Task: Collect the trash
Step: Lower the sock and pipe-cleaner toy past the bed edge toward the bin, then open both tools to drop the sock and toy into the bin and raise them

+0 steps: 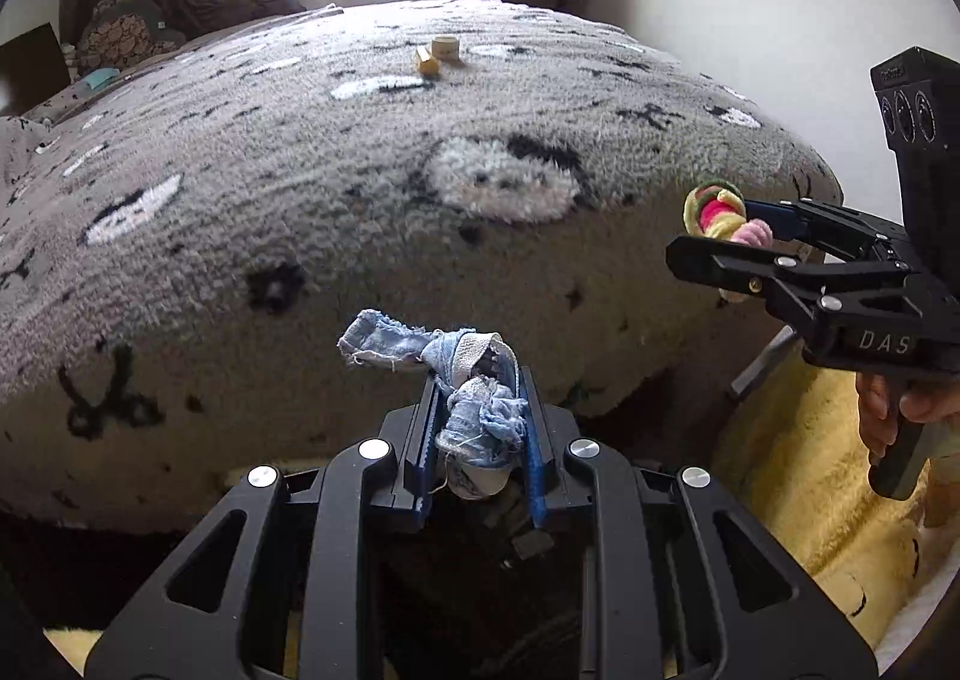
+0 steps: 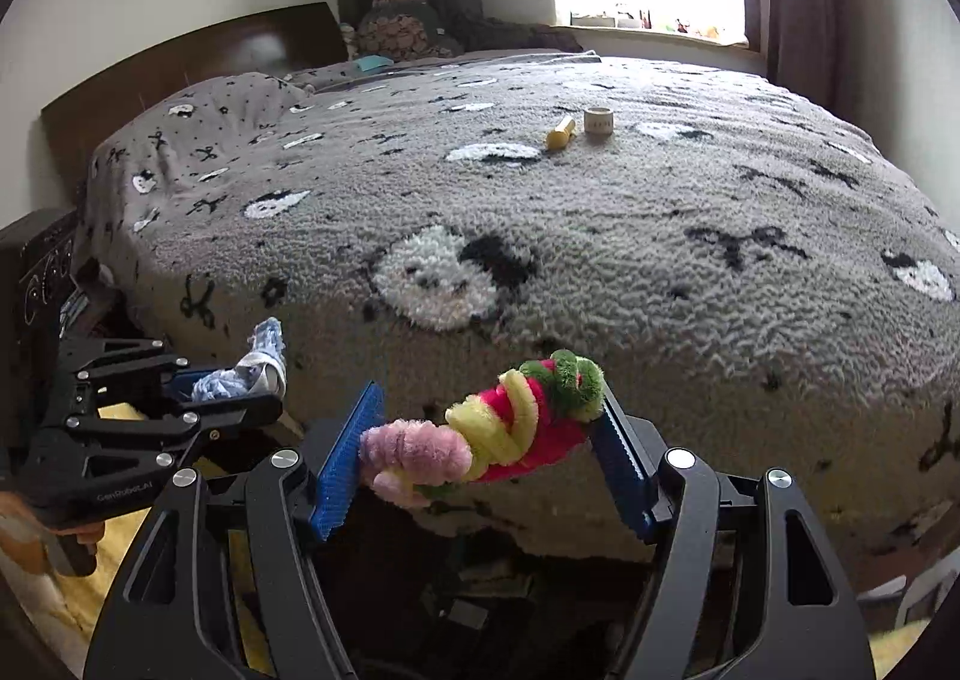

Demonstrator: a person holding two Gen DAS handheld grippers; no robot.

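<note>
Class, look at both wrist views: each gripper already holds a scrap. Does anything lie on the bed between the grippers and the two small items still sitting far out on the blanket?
Nothing visible does. Between the left gripper with its denim scrap, the right gripper with its fuzzy bundle, and the yellow piece and tape roll lies only bare blanket.

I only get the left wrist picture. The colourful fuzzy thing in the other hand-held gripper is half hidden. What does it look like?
Observer: The fuzzy toy is a twisted bundle of pink, yellow, red and green strands, clamped crosswise in the right hand-held gripper.
Operator: Does the bed have a headboard?
Observer: Yes, a dark wooden headboard stands at its far left end.
Operator: Is that little yellow thing on the blanket a block?
Observer: No, the yellow tube lies on its side beside the tape roll.
</note>
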